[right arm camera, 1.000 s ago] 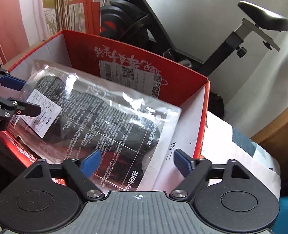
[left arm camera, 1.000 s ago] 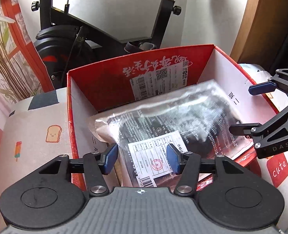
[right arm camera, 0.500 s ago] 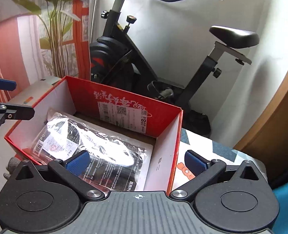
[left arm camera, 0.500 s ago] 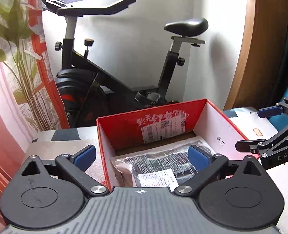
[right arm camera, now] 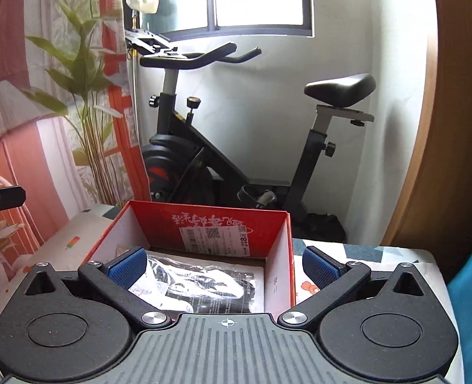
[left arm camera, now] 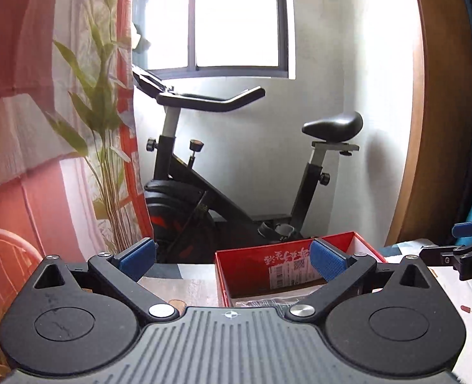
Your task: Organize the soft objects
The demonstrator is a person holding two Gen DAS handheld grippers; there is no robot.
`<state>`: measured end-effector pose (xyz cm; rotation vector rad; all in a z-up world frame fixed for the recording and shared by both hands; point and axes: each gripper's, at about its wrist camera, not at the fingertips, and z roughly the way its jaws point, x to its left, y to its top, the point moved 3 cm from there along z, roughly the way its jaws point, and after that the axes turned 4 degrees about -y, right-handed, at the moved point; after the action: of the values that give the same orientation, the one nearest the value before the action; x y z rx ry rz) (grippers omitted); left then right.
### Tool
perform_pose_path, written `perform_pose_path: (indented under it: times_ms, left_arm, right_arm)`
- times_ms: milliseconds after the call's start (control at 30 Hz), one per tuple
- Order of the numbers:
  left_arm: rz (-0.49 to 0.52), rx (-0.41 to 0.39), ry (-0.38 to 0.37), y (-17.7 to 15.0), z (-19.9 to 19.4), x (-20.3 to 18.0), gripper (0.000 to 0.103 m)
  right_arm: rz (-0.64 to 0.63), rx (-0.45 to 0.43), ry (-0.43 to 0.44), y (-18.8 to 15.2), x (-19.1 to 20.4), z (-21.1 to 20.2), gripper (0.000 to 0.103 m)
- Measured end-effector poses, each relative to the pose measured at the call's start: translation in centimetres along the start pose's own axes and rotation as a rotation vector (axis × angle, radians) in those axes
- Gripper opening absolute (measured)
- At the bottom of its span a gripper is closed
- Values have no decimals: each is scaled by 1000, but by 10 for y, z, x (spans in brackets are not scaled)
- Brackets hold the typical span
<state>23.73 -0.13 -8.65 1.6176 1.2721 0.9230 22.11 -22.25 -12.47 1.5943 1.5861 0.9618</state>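
Both grippers, left [left arm camera: 232, 259] and right [right arm camera: 224, 267], empty, fingers spread wide after opening, nothing between them. Bag [right arm camera: 204, 283] lies flat in red box [right arm camera: 282, 233] on patterned cover, released so box contains it. Grippers held above box, clear of its walls, free for next item

Black tongs [left arm camera: 232, 257] with blue ribbed pads [right arm camera: 319, 267], silver screws.
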Motion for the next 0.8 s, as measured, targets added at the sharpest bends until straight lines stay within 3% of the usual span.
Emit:
perform_pose_path:
  times_ms: [433,533,800]
  left_arm:
    - [-18,-157,32,-15,-91,-8,103]
    - [-9,-162,21,-27,-106,-12,103]
    - [-101,-152,16,-66,-127,-8,103]
  right_arm:
    - [29,-231,-11,-15,9,-107,103]
    - [37,-263,3,-25,11,-128,103]
    - [73,-330,-7,-62,18,-167,103]
